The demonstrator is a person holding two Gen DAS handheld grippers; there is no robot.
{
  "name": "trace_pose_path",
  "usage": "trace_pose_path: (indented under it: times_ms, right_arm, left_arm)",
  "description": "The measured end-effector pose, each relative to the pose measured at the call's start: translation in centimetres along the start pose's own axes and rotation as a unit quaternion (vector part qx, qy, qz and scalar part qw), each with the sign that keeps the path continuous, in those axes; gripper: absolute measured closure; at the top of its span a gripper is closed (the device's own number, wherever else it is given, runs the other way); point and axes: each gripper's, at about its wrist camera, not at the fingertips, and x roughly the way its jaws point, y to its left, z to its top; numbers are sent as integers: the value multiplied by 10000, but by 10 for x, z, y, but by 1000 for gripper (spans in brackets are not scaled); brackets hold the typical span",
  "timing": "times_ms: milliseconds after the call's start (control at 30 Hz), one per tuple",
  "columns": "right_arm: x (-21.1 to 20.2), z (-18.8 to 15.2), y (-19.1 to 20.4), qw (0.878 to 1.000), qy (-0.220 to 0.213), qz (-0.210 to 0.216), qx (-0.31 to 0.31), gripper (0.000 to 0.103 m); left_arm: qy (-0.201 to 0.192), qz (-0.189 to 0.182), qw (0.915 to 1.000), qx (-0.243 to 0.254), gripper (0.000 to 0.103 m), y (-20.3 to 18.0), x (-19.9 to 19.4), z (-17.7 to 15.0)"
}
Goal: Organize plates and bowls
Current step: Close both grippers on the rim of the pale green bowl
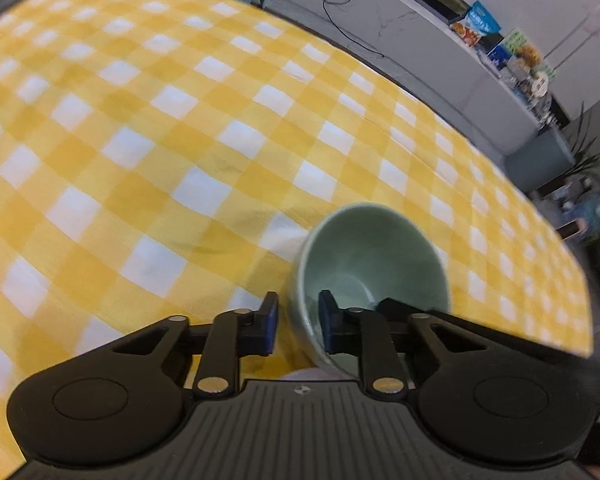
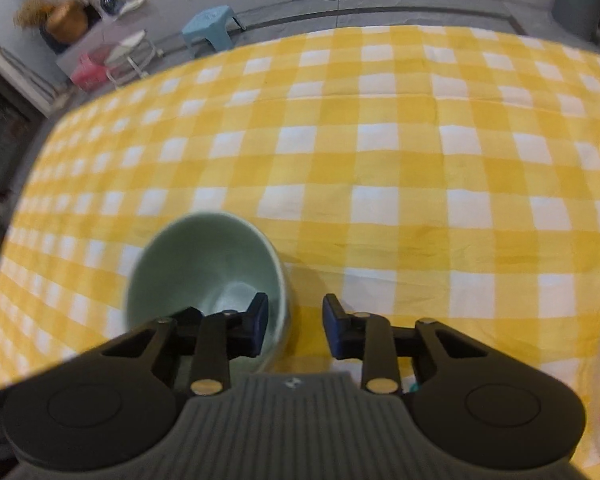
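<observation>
On my left tongs the two blue pads straddle the near wall of a pale green bowl: one pad sits outside the rim, the other inside the hollow. The gap is narrow, but I cannot tell whether the pads are pressing on the wall yet. From these tongs the bowl's body lies ahead and to the right, its mouth facing up.

My right tongs stand part open, again with one pad inside a pale green bowl and one outside on the checked cloth of the surface. The outer pad stands clear of the wall, so nothing is gripped. This bowl lies ahead and to the left of the tongs.

Each hand is at its own bowl's rim. I judge each grip to turn on closing squarely across the thin wall.
</observation>
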Motion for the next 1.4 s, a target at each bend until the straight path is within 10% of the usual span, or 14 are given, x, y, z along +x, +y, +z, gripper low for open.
trace_pose_path:
  times_ms: [533, 667, 1400]
  right_arm:
    - [3, 4, 4, 9991, -63, -22, -427, 68]
    - [2, 1, 4, 9992, -93, 170, -338, 93]
    - [-46, -12, 2, 9975, -679, 166, -137, 96]
  left_arm:
    - [70, 93, 9999, -108, 90, 0, 2, 1]
    - [2, 212, 9997, 72, 89, -7, 0, -1]
    - [-169, 259, 9962, 812, 91, -35, -36, -10]
